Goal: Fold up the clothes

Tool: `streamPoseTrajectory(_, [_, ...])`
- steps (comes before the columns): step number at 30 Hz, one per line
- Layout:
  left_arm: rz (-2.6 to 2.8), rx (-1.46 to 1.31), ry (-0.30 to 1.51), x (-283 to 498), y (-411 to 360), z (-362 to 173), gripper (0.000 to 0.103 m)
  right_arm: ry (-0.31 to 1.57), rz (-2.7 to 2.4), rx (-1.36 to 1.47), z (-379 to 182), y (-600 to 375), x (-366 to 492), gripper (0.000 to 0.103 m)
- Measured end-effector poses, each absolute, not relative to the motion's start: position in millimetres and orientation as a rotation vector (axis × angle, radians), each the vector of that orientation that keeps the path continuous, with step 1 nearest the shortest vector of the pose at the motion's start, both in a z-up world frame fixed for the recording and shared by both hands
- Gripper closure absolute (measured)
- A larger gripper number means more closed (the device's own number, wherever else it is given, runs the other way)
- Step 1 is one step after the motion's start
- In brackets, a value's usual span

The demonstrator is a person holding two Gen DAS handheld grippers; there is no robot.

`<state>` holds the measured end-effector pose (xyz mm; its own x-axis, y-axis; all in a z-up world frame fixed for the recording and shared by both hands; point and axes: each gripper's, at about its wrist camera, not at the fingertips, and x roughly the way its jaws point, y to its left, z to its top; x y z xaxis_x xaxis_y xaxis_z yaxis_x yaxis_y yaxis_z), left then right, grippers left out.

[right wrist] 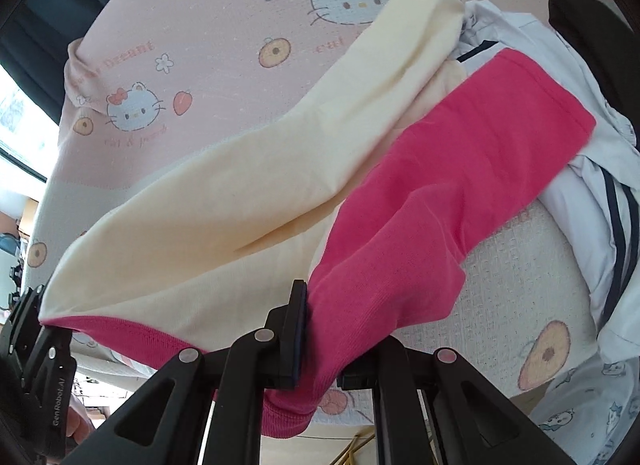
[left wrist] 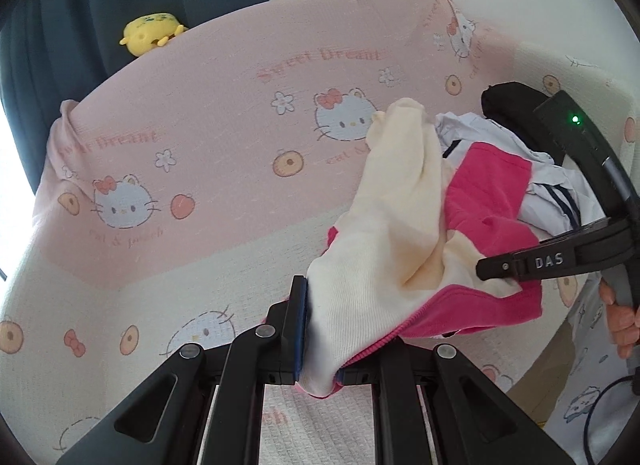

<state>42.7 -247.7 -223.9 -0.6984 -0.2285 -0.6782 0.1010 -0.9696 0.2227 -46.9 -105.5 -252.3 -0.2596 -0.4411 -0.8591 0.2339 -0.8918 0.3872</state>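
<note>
Both tongs are clamped on one cream-and-pink garment (right wrist: 280, 169): the left gripper (left wrist: 320, 349) pinches its cream corner, the right gripper (right wrist: 316, 345) its pink end. Held apart, they stretch it over the blanket (left wrist: 224, 113), beside the clothes pile (left wrist: 516, 169), probably for laying flat before folding

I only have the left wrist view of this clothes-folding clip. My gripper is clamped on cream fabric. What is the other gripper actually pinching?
Observer: The right gripper is shut on the pink leg of the same garment, at its ribbed cuff end.
Operator: Does that pink part hang free?
Observer: No, its far end lies on the white striped clothing.
Operator: And the cream leg?
Observer: It stretches from the left gripper up across the pink cat-print sheet.
</note>
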Motion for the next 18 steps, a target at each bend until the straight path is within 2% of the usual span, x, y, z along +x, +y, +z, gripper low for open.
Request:
streamPoseTrajectory(1, [-2.737,1.170,-0.218,41,-247,-224,0.094,-0.240,-2.197,1.584,-251,-105,-46,0.094])
streamPoseTrajectory(3, [-2.764,1.293,-0.036,38,-253,-228,0.094,-0.201,-2.219,1.594,-248,-106,-45,0.092])
streamPoseTrajectory(5, [-2.776,1.415,0.159,35,-260,-232,0.094,-0.170,-2.243,1.592,-244,-105,-44,0.073])
streamPoseTrajectory(6, [-2.776,1.475,0.260,34,-264,-234,0.093,-0.163,-2.250,1.589,-241,-105,-43,0.060])
streamPoseTrajectory(7, [-2.765,1.490,0.323,35,-267,-235,0.093,-0.171,-2.246,1.582,-239,-104,-42,0.056])
streamPoseTrajectory(9, [-2.721,1.506,0.424,37,-275,-238,0.093,-0.183,-2.248,1.572,-234,-101,-41,0.055])
streamPoseTrajectory(11, [-2.696,1.515,0.444,40,-278,-238,0.093,-0.186,-2.266,1.559,-230,-97,-39,0.055])
streamPoseTrajectory(18, [-2.687,1.508,0.387,48,-274,-220,0.093,-0.199,-2.283,1.567,-225,-89,-35,0.051])
